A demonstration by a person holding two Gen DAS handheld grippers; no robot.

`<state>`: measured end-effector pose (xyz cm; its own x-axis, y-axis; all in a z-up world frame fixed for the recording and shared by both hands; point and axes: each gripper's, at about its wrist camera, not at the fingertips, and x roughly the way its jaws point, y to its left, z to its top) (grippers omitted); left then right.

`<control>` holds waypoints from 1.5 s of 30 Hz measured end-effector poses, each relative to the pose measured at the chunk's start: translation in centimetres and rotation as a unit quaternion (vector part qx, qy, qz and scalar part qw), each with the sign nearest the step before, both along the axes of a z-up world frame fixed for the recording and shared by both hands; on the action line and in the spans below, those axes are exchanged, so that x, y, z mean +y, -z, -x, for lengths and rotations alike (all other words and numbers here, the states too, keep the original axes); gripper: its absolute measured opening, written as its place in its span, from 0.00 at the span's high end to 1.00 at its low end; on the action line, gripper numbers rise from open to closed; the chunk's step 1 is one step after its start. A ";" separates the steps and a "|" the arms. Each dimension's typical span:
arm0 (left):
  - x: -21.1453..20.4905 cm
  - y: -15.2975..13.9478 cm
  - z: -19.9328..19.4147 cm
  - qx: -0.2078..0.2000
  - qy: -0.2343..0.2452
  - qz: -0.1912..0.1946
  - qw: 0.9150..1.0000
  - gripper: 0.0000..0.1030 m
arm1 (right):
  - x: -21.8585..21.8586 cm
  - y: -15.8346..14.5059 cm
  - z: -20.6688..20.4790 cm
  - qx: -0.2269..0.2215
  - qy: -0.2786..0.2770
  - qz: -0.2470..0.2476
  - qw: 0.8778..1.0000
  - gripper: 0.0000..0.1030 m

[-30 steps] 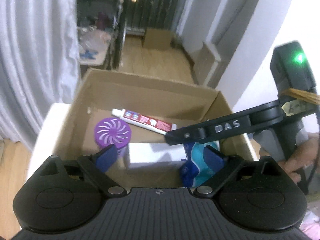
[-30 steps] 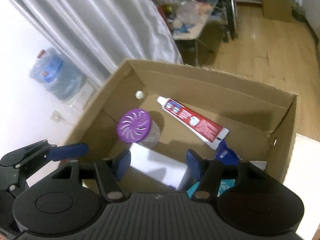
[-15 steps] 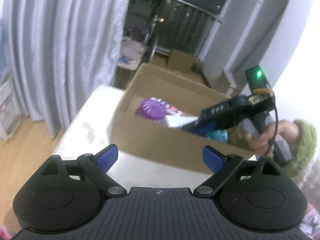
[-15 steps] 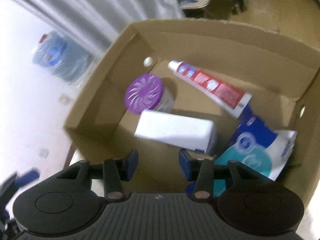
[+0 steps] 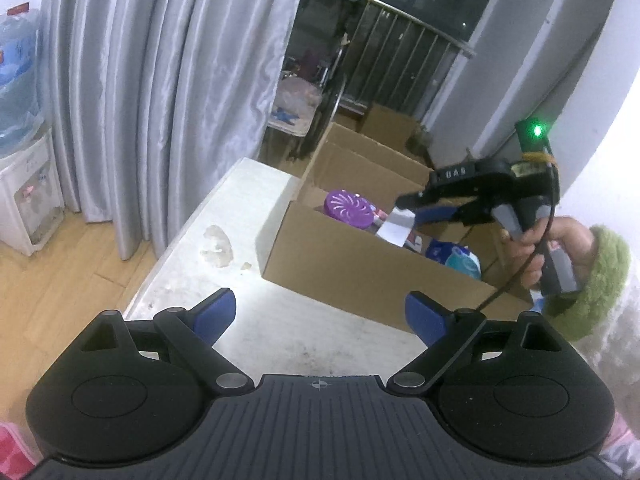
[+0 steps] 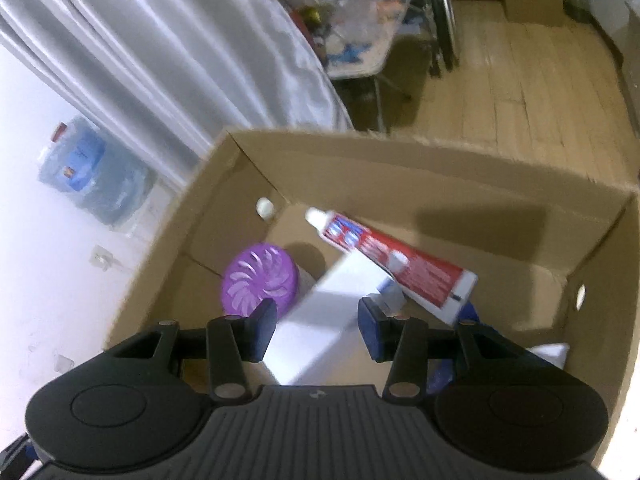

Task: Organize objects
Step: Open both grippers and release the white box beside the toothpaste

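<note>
An open cardboard box (image 5: 360, 264) (image 6: 400, 168) stands on a white table (image 5: 224, 240). Inside lie a purple-lidded air freshener (image 5: 347, 209) (image 6: 260, 280), a red and white toothpaste tube (image 6: 392, 260) and a blue and teal packet (image 5: 456, 256). My right gripper (image 6: 318, 326) (image 5: 408, 210) reaches into the box from above and is shut on a white box (image 6: 320, 320) (image 5: 394, 230), which is tilted with one end up by the toothpaste. A hand in a green sleeve (image 5: 592, 276) holds that gripper. My left gripper (image 5: 320, 312) hangs open over the table, short of the cardboard box, with nothing between its fingers.
A crumpled white scrap (image 5: 216, 246) lies on the table left of the box. Grey curtains (image 5: 160, 80) and a water dispenser (image 5: 24, 184) stand at the left. Beyond the table are wooden floor, a cluttered small table (image 6: 360, 40) and another carton (image 5: 388, 124).
My left gripper has drawn back out of the cardboard box and now hangs over the table. My right gripper's jaws have closed on the white box, which now sits tilted between them.
</note>
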<state>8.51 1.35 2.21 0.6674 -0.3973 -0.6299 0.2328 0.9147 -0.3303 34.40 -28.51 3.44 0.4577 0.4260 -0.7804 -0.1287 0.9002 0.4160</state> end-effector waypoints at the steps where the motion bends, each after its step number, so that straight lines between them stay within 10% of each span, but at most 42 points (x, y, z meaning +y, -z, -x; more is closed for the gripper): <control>1: 0.1 0.0 0.0 0.000 0.000 -0.003 1.000 0.10 | 0.0 -0.3 0.0 -0.008 0.000 -0.002 1.000 0.53; 21: -0.2 0.0 0.9 -0.005 0.000 0.004 1.000 0.10 | 0.7 2.4 -3.1 0.058 0.009 -0.096 0.994 0.54; 45: -1.3 0.8 1.1 -0.004 0.007 0.021 1.000 0.10 | -3.5 1.3 -0.4 0.066 0.027 0.004 0.997 0.51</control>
<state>7.42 0.01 1.39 0.6662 -0.4317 -0.6081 0.2475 0.8972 -0.3658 34.80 -31.96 2.11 0.3731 0.3964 -0.8389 -0.0249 0.9081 0.4180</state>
